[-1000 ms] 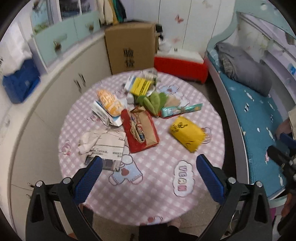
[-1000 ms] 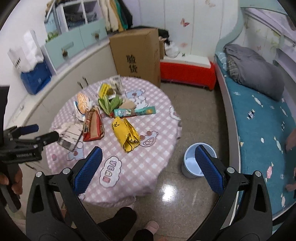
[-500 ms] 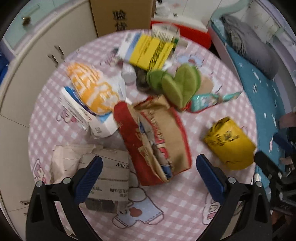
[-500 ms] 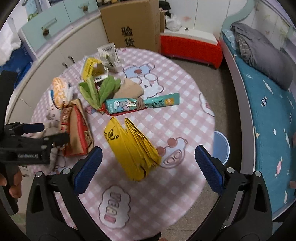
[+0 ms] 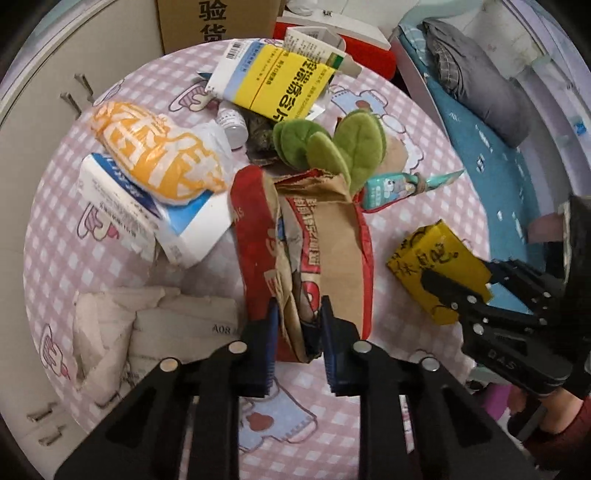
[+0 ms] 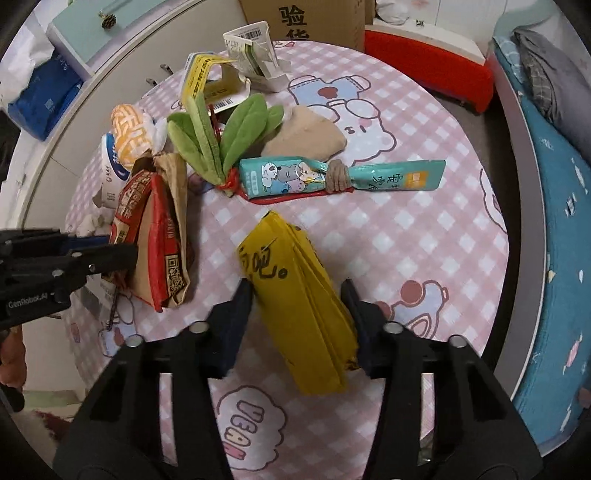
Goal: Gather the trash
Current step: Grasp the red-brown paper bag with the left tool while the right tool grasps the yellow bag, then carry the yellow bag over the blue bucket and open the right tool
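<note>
Trash lies on a round table with a pink checked cloth (image 5: 140, 417). My left gripper (image 5: 297, 314) is shut on the near end of a red and brown paper bag (image 5: 332, 236), also seen in the right wrist view (image 6: 155, 229). My right gripper (image 6: 297, 295) straddles a folded yellow bag (image 6: 299, 306), with the jaws close on both sides and narrow gaps showing; the yellow bag also shows in the left wrist view (image 5: 439, 269). The other trash includes a teal snack wrapper (image 6: 340, 175), an orange and white bag (image 5: 155, 151), a yellow and white box (image 5: 273, 81) and crumpled cardboard (image 5: 155, 332).
A green plush leaf toy (image 6: 221, 133) and a tan cloth (image 6: 306, 136) lie mid-table. A white bottle (image 5: 232, 122) stands behind the bags. A cardboard box (image 6: 306, 18) and a red box (image 6: 428, 66) stand on the floor beyond. A bed (image 6: 554, 206) is on the right, cabinets on the left.
Both grippers came down to the table and narrowed. The left one closed on the red and brown bag. The right one closed in around the yellow bag.
</note>
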Tool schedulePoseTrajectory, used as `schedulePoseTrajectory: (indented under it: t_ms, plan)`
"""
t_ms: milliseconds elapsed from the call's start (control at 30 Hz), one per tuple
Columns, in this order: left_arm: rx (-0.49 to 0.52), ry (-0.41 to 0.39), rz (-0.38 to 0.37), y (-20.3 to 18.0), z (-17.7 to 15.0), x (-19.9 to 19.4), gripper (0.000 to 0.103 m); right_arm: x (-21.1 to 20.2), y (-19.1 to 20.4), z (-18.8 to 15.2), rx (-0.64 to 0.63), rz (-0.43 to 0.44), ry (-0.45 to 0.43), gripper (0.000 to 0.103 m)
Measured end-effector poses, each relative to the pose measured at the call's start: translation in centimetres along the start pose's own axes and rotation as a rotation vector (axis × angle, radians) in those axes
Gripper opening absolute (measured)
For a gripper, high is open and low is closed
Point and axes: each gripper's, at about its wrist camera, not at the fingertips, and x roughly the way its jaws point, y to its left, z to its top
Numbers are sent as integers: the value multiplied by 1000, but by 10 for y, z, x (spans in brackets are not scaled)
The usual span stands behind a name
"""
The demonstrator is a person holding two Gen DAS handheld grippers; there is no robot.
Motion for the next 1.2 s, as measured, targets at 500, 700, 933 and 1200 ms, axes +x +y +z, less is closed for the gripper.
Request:
schedulePoseTrajectory:
  t_ms: [500, 700, 933, 1200]
  plan:
    - [-32, -183, -41, -113, 7, -72, 18, -96, -105, -1, 125, 130, -124, 37]
    - [55, -200, -79, -213, 38, -52, 19, -134, -207, -13, 194, 22, -150, 39]
    - [163, -193, -89, -300, 70, -25, 19, -137, -281, -8, 236, -59, -179, 63]
    - [255, -165, -90, -355, 88, -7, 19, -155, -333, -8, 311, -81, -208, 71]
